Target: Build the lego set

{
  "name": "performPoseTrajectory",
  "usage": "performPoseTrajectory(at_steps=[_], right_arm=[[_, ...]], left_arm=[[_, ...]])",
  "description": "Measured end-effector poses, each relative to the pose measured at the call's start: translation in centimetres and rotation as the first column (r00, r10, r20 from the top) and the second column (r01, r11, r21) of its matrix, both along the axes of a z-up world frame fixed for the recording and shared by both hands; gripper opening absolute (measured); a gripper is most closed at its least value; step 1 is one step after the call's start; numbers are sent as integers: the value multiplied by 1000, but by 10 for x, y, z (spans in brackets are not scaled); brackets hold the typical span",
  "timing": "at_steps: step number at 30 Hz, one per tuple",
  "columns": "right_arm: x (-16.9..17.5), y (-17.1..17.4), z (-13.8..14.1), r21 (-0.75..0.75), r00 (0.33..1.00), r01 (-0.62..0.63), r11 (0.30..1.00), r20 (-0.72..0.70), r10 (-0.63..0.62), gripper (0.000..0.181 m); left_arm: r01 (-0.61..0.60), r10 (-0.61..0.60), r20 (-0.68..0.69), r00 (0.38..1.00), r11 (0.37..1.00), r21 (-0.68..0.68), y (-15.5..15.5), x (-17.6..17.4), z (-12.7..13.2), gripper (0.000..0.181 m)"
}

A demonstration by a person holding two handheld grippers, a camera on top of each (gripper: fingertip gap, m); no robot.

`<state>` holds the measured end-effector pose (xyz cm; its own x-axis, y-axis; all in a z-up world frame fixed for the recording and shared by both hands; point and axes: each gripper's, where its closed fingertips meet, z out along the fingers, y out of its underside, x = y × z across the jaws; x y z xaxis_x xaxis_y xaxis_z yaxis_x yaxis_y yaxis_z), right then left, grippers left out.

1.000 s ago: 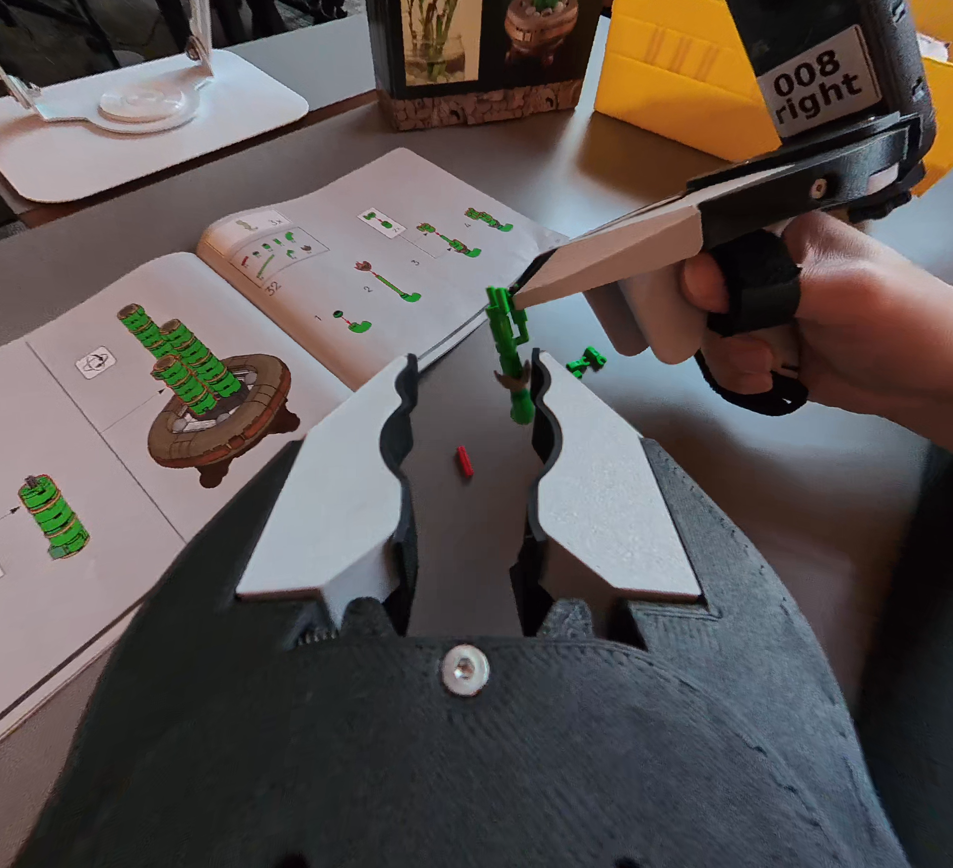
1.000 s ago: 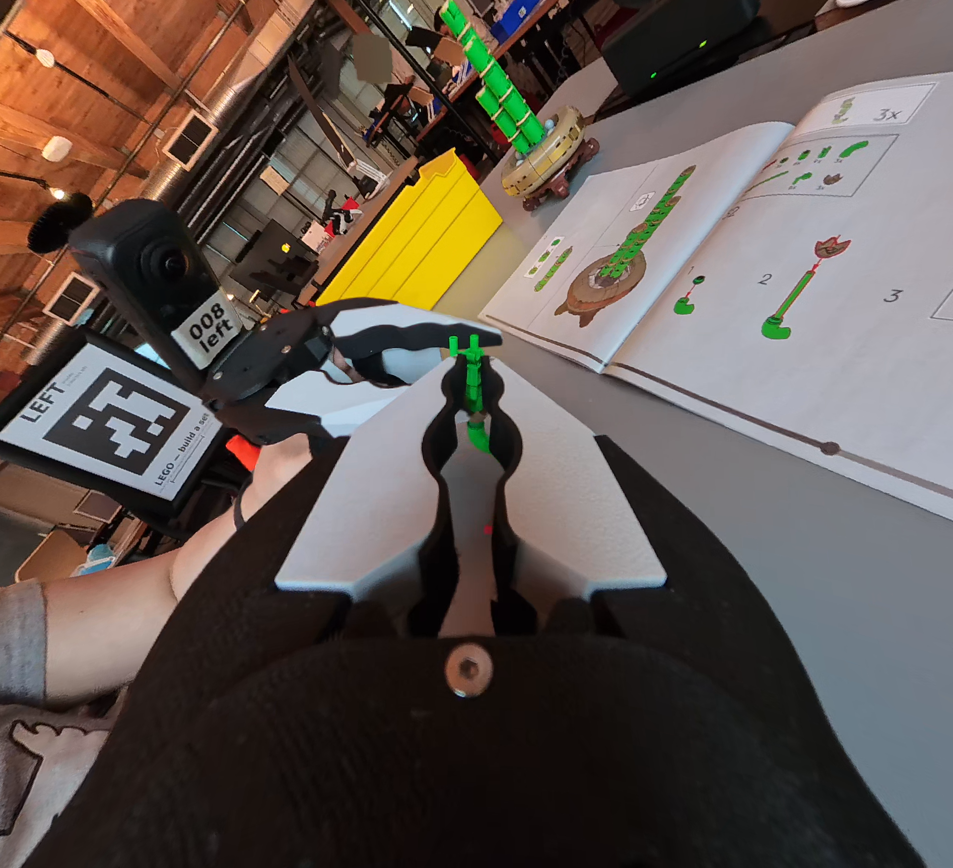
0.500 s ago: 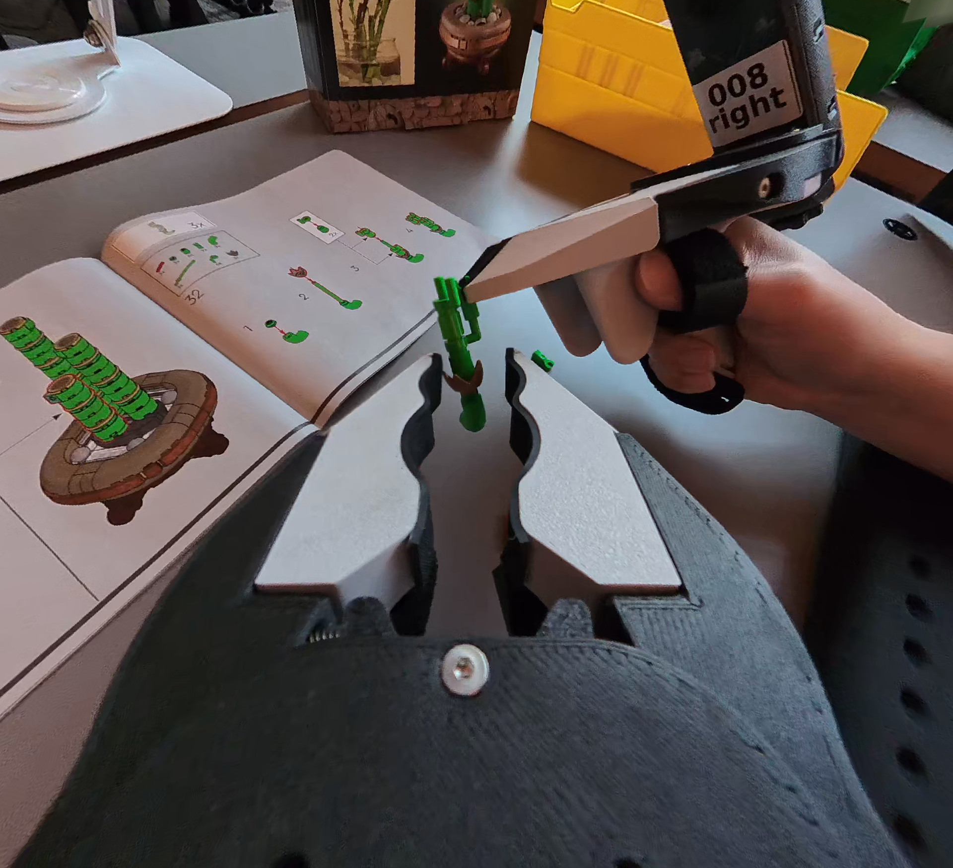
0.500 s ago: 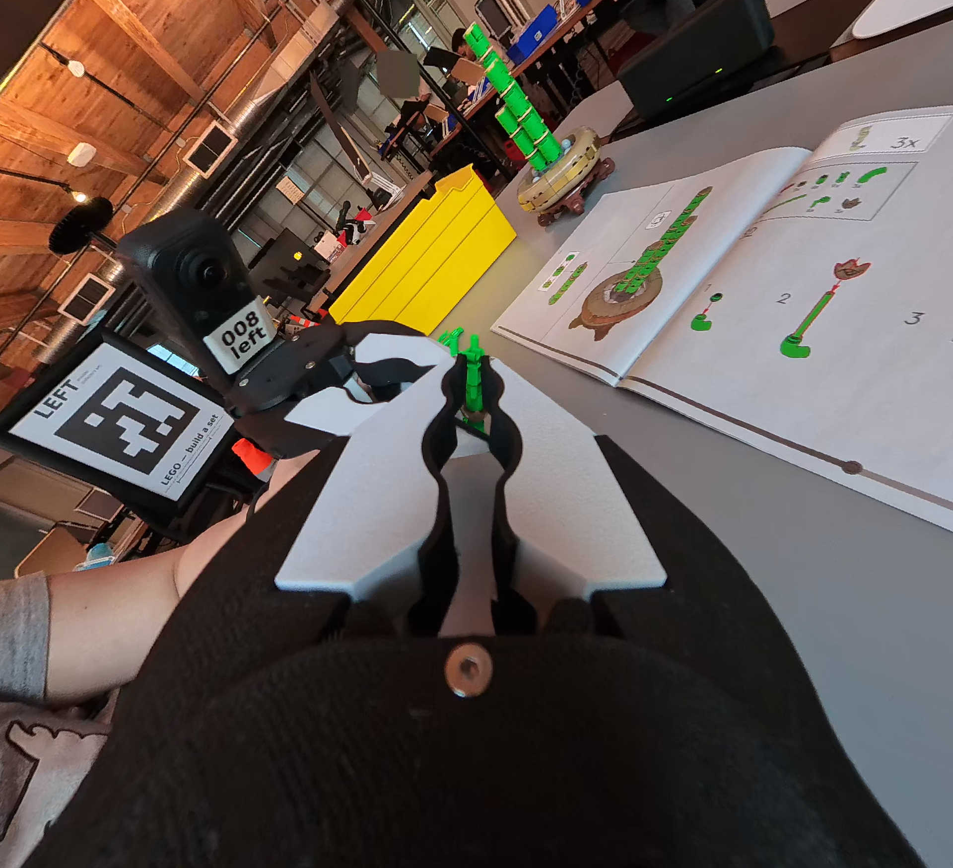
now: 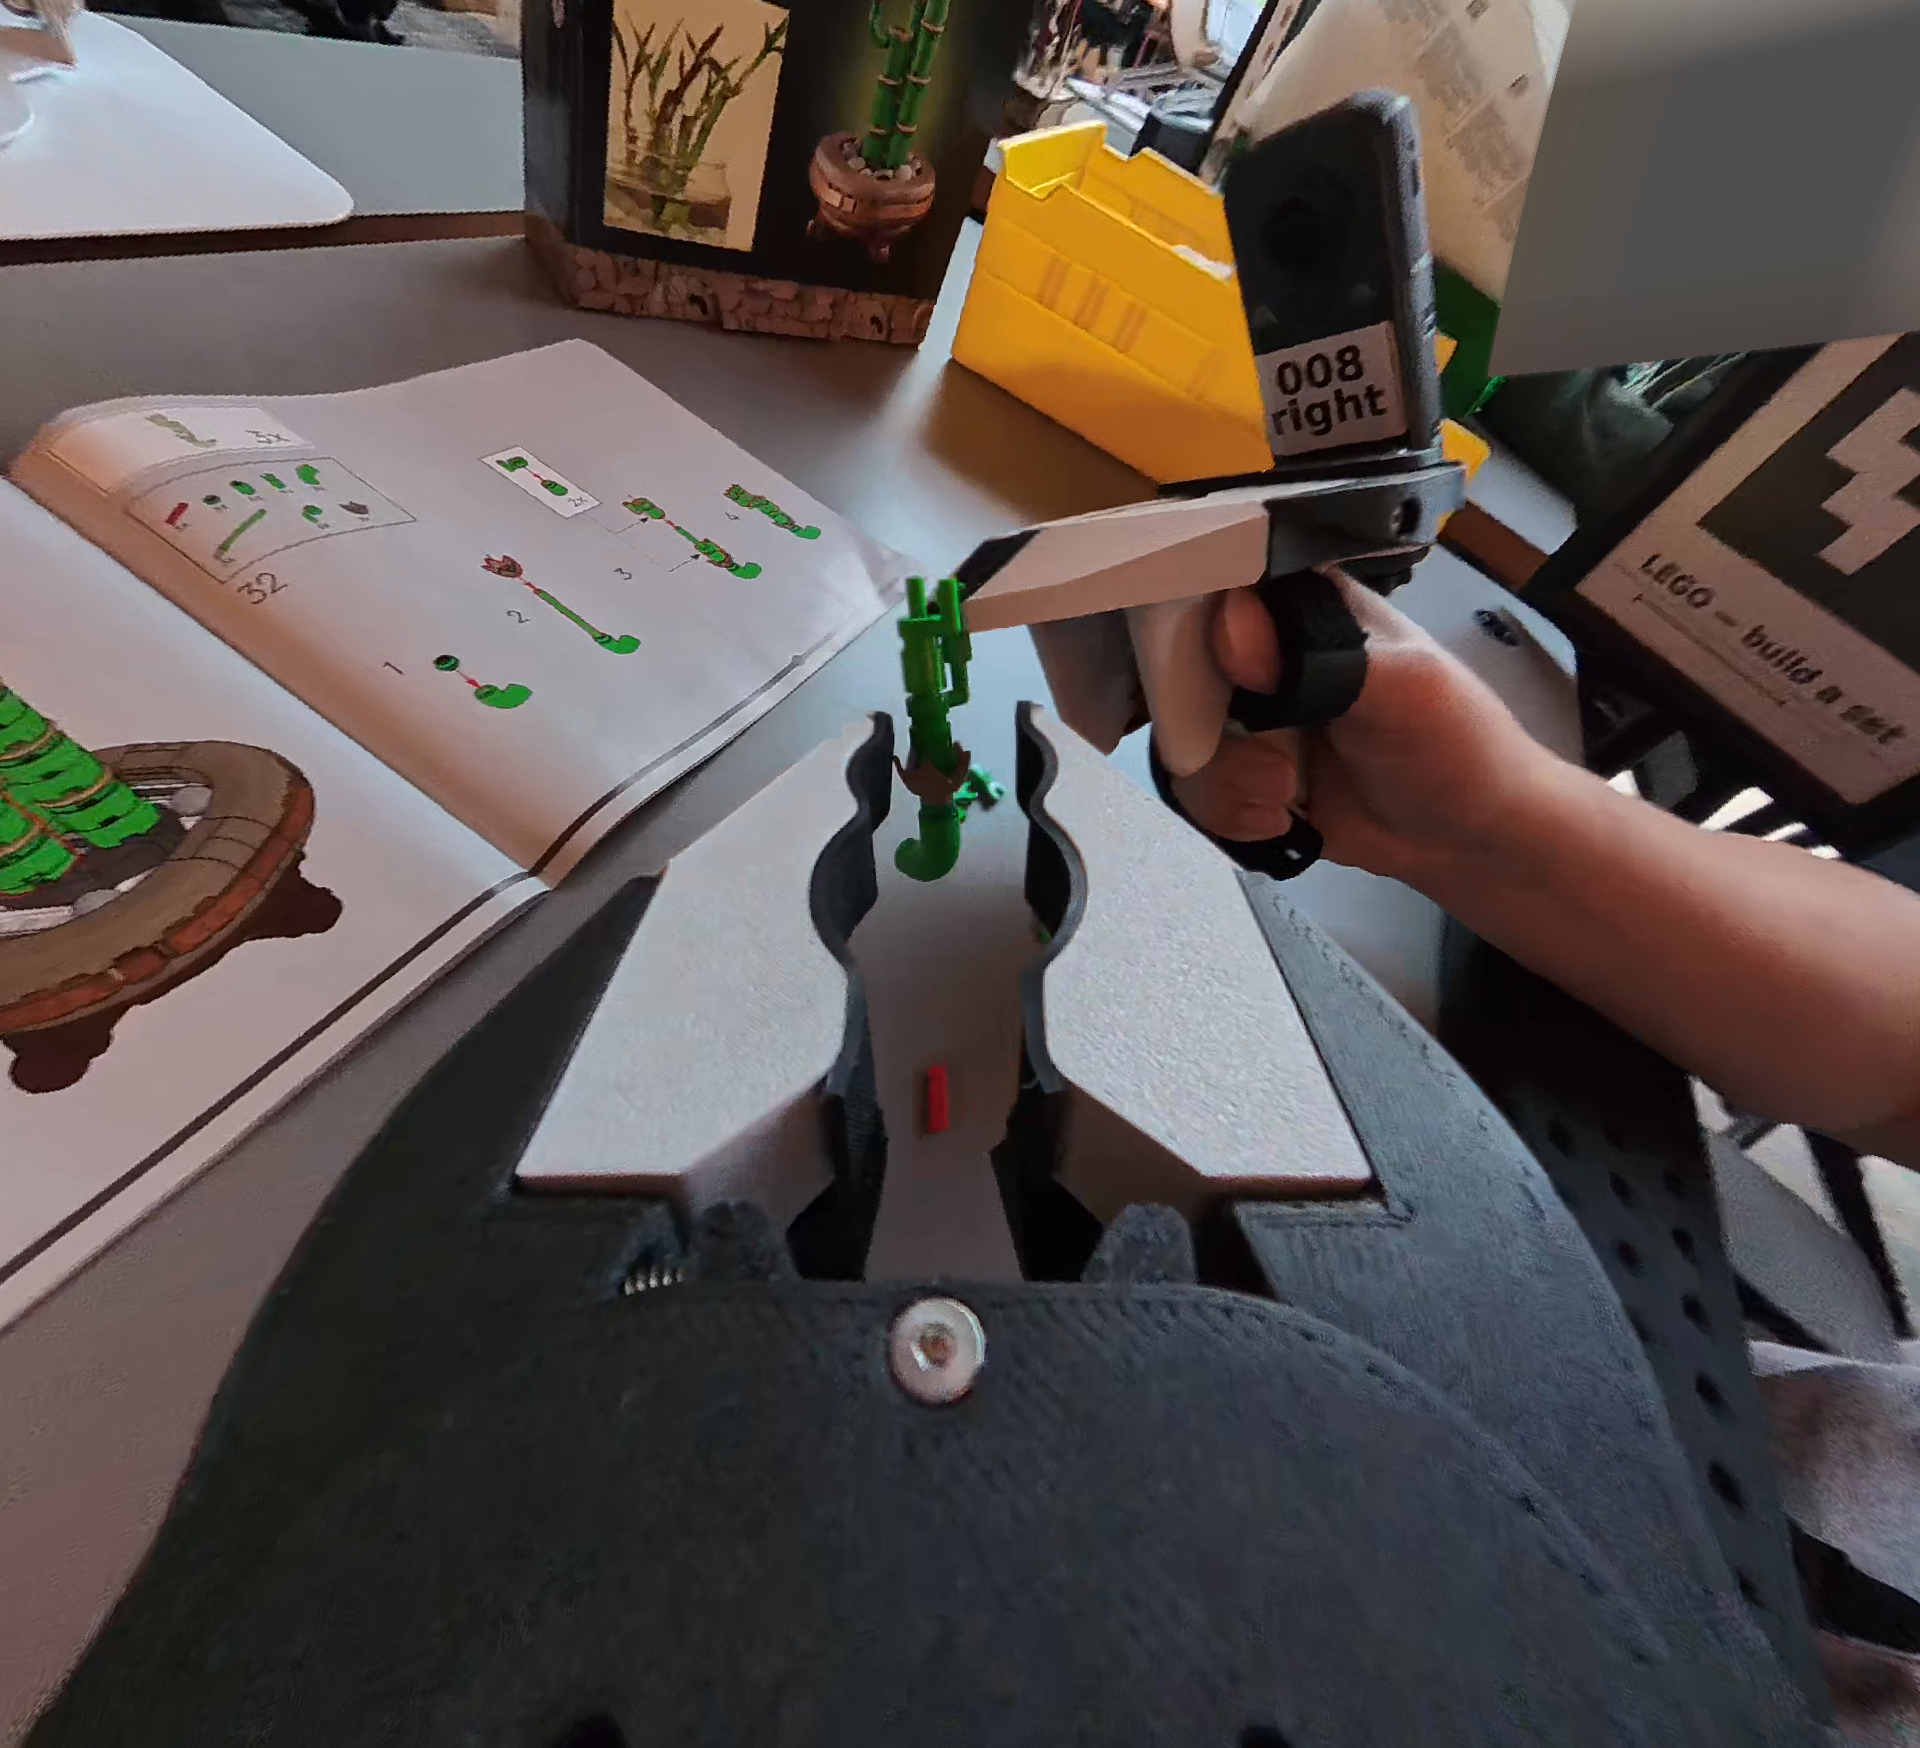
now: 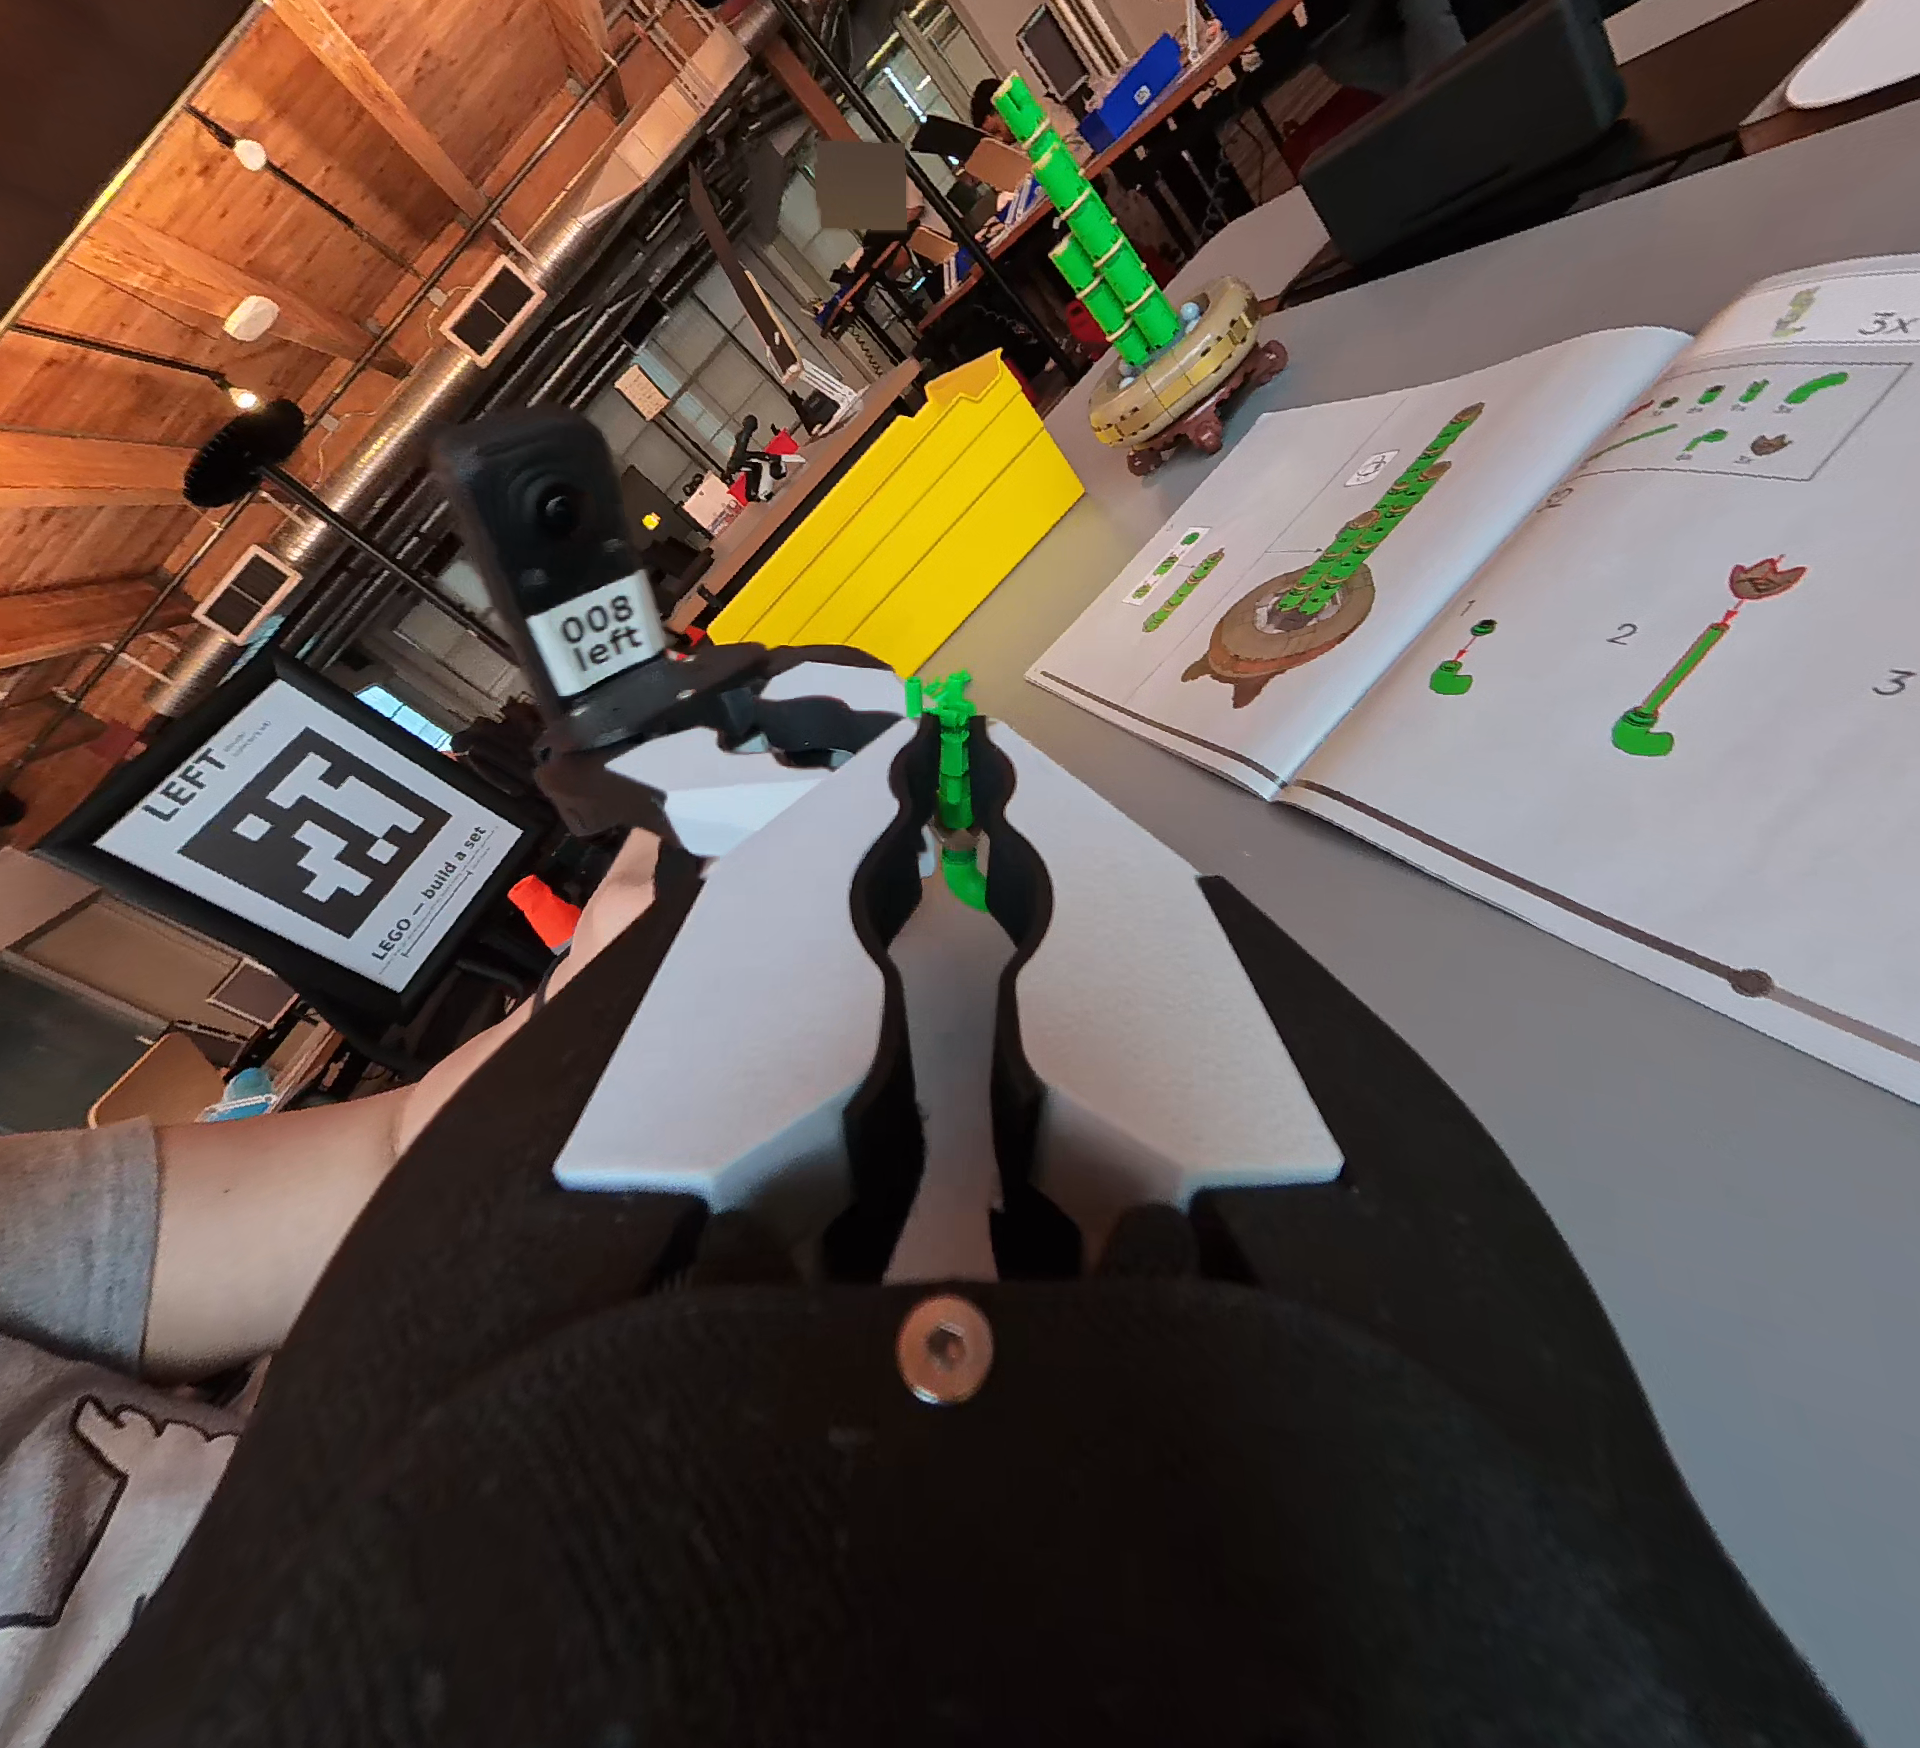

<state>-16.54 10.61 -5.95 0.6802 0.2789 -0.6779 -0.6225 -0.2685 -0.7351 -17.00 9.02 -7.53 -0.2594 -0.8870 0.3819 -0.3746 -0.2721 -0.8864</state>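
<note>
Blk grippers (image 5: 951, 763), 2 grey fingers (image 5: 717, 1012), grey sleeve (image 6: 73, 1241).

Green stem (image 5: 932, 722): glossy plastic. Left hand-held gripper (image 5: 951, 763): grainy matt fingers. Booklet (image 5: 436, 618): smooth paper. Yellow bin (image 5: 1101, 327): shiny plastic. Surface (image 6: 1558, 1179): matt grey.

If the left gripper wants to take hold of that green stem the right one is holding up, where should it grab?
Probably the bare lower shaft of the green stem, above its curved foot. The right gripper pinches the top, so the left gripper, open astride it, should close from both sides.

Yellow bin (image 5: 1091, 327) beside marker placard (image 6: 301, 825), grey table (image 6: 1558, 1179).
</note>
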Motion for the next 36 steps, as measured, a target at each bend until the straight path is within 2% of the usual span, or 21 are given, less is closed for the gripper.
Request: performPoseTrajectory(at_steps=[3, 6, 8, 10, 13, 21, 24, 29, 31, 33, 34, 36], right_arm=[[-5, -4, 8, 39, 999, -49, 998, -6, 49, 3], [-12, -8, 16, 84, 994, -105, 991, 10, 105, 3], [-16, -10, 19, 101, 991, -137, 985, 14, 137, 4], [-19, -11, 20, 106, 988, -153, 983, 20, 152, 3], [-21, -11, 20, 106, 986, -164, 981, 24, 163, 3], [-20, -13, 25, 136, 984, -173, 975, -24, 178, 4], [-22, -13, 27, 145, 981, -183, 972, -38, 190, 4], [-26, -15, 29, 151, 972, -225, 963, -36, 233, 4], [-27, -17, 31, 151, 970, -241, 959, 70, 233, 14], [-25, -21, 33, 149, 940, -234, 961, 286, 185, 33], [-25, -24, 33, 153, 892, -230, 961, 427, 145, 35], [-26, -30, 32, 170, 713, -212, 962, 700, 33, 36]], left_arm=[[72, -66, 45, 997, 986, -148, -2, -4, 13, 19], [196, -179, 87, 980, 944, -266, -8, -12, 24, 17], [254, -240, 86, 967, 930, -264, -13, -15, 24, 13], [286, -275, 81, 958, 937, -201, -18, -17, 21, 13], [279, -269, 80, 960, 949, -145, -19, -16, 18, 9], [279, -258, 118, 959, 930, -239, -16, -14, 24, 16], [296, -255, 168, 952, 908, -298, -14, -16, 33, 6], [342, -303, 164, 939, 878, -336, -15, -21, 35, 5], [342, -310, 146, 939, 872, -350, -14, -23, 34, 5], [330, -306, 122, 944, 873, -358, -11, -24, 31, 5], [330, -310, 114, 944, 868, -371, -10, -24, 31, 5], [329, -323, 86, 943, 855, -401, -8, -26, 29, 5]])
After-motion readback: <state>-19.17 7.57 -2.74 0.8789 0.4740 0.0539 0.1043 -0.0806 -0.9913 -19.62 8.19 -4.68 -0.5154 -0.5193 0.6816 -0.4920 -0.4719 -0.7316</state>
